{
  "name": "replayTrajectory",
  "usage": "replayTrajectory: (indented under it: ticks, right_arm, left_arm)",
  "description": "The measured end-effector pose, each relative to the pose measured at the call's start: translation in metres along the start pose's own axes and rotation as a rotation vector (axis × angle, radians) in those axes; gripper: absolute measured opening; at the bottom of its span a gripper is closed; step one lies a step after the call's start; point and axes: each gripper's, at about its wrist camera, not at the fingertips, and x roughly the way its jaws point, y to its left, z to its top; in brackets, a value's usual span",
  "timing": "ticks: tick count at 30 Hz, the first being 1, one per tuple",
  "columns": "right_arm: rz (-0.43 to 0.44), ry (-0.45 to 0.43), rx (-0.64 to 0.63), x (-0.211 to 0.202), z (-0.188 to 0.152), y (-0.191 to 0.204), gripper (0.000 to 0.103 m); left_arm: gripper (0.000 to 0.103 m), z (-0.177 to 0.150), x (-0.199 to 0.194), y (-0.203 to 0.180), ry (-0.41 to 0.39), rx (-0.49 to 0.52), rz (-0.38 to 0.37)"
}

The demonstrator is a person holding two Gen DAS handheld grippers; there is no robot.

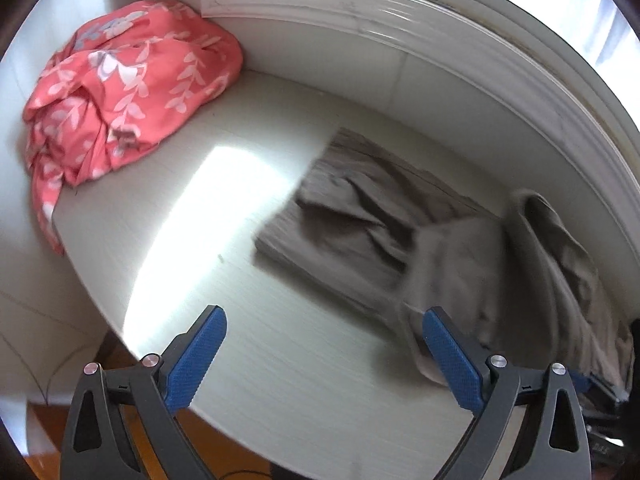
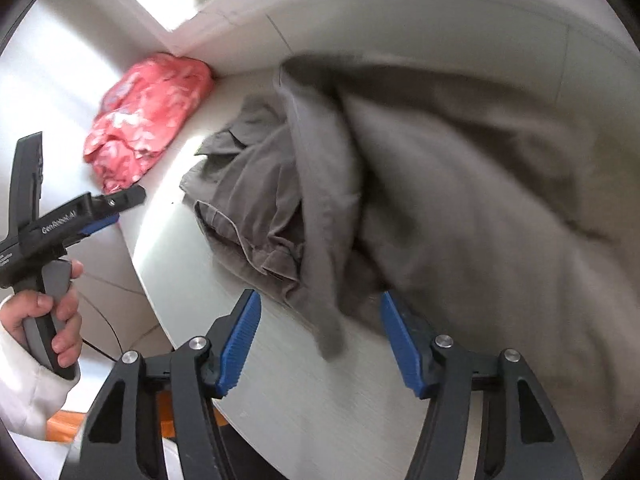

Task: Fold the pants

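Observation:
The grey-brown pants (image 1: pixel 360 208) lie crumpled on the white table (image 1: pixel 240 248), partly folded, with a loose, blurred part bunched at the right (image 2: pixel 460 220). My left gripper (image 1: pixel 324 314) hangs open over the table's near edge. Nothing is between its blue pads, and the right-hand pad is close to the cloth's edge. In the right wrist view my right gripper (image 2: pixel 320 298) is open over the pants (image 2: pixel 248 200). A hanging fold of grey cloth (image 2: pixel 328 320) sits between its blue pads, with neither pad pressing on it.
A pink floral cloth (image 1: pixel 128 84) is heaped in the far left corner against the wall. A white window sill (image 1: pixel 360 4) runs behind the table. A hand (image 2: pixel 52 312) holds the left gripper's handle off the table's left edge, above wooden floor (image 1: pixel 44 412).

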Motion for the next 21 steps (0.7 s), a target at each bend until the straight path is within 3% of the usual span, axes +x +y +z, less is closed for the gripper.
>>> replayTrajectory:
  ticks: [3, 6, 9, 14, 17, 21]
  right_arm:
    - [-0.048, -0.012, -0.006, 0.006, 0.009, 0.021, 0.056]
    - [-0.095, 0.046, 0.067, 0.004, 0.017, 0.012, 0.004]
    - [-0.047, 0.039, 0.158, -0.007, 0.027, 0.008, 0.003]
    - [0.003, -0.041, 0.184, -0.068, 0.047, 0.016, 0.002]
    - [0.078, -0.115, 0.176, -0.111, 0.077, 0.027, 0.002]
    - [0.194, -0.149, 0.127, -0.133, 0.127, 0.045, 0.002]
  left_arm:
    - [0.1, 0.021, 0.022, 0.021, 0.019, 0.045, -0.037]
    - [0.099, 0.033, 0.047, 0.027, 0.049, 0.116, -0.054]
    - [0.097, 0.041, 0.058, 0.028, 0.067, 0.167, -0.064]
    - [0.097, 0.05, 0.066, 0.042, 0.075, 0.15, -0.115]
    - [0.097, 0.055, 0.071, 0.054, 0.082, 0.135, -0.128]
    - [0.097, 0.059, 0.076, 0.068, 0.087, 0.12, -0.141]
